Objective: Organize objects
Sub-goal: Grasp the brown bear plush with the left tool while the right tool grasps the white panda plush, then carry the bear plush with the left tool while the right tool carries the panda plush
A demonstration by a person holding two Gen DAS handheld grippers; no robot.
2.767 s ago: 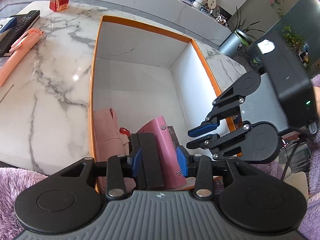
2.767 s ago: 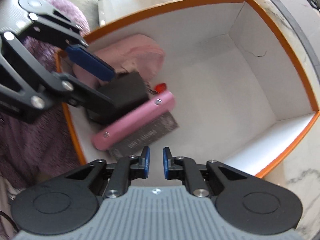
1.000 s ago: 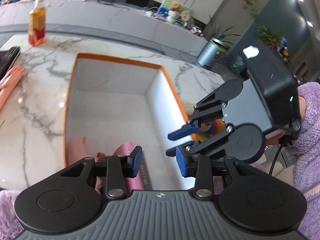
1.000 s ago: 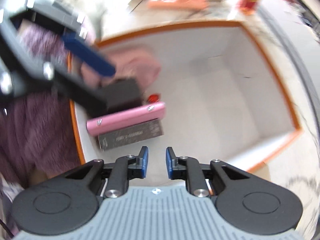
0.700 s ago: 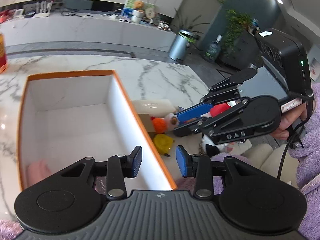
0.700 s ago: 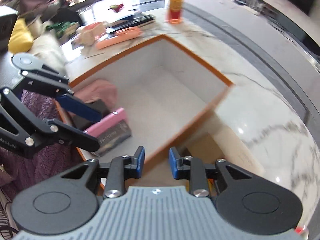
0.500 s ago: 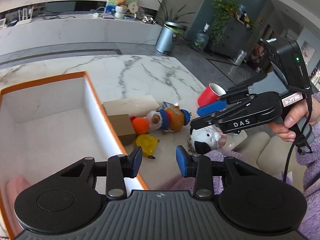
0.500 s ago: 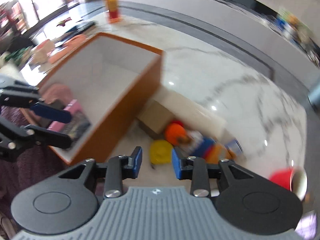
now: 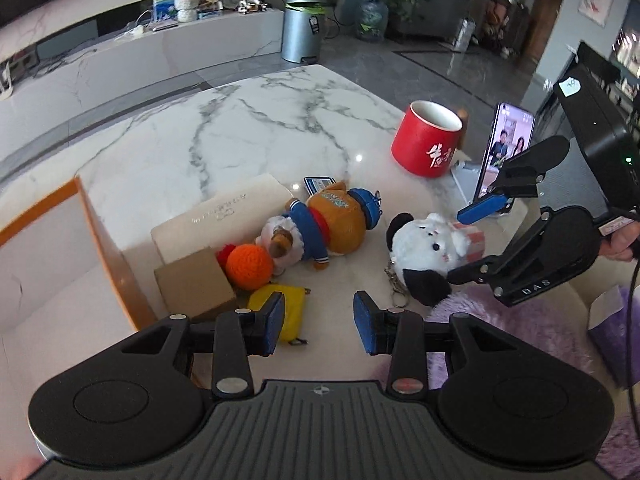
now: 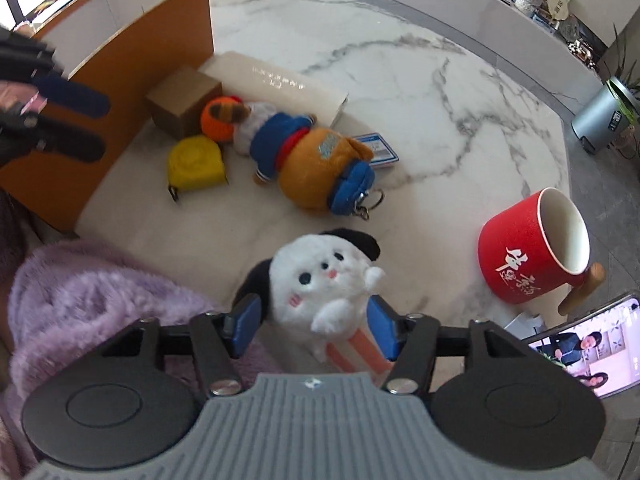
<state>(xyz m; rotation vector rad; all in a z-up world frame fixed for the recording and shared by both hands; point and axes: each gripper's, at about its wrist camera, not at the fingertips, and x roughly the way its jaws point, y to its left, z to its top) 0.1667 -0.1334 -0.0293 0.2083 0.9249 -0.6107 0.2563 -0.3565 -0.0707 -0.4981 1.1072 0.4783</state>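
Observation:
A white and black panda plush (image 10: 326,280) lies on the marble table; it also shows in the left wrist view (image 9: 430,252). My right gripper (image 10: 314,330) is open, its blue pads on either side of the plush, apart from it. My left gripper (image 9: 319,324) is open and empty above the table, near a yellow tape measure (image 9: 286,310). A brown and blue bear plush (image 10: 308,160), an orange ball (image 9: 249,266), a small brown carton (image 9: 194,284) and a long white box (image 9: 224,212) lie beside the orange-rimmed box (image 10: 160,12).
A red mug (image 10: 532,252) stands at the right. A phone (image 10: 588,346) leans on a stand beside it. My purple fleece sleeve (image 10: 88,292) lies at the table's near edge. A blue card (image 10: 380,152) lies behind the bear.
Both grippers left the orange box and swung right toward the toys. The left let go of the black item in the box. The right opened wide around the panda plush.

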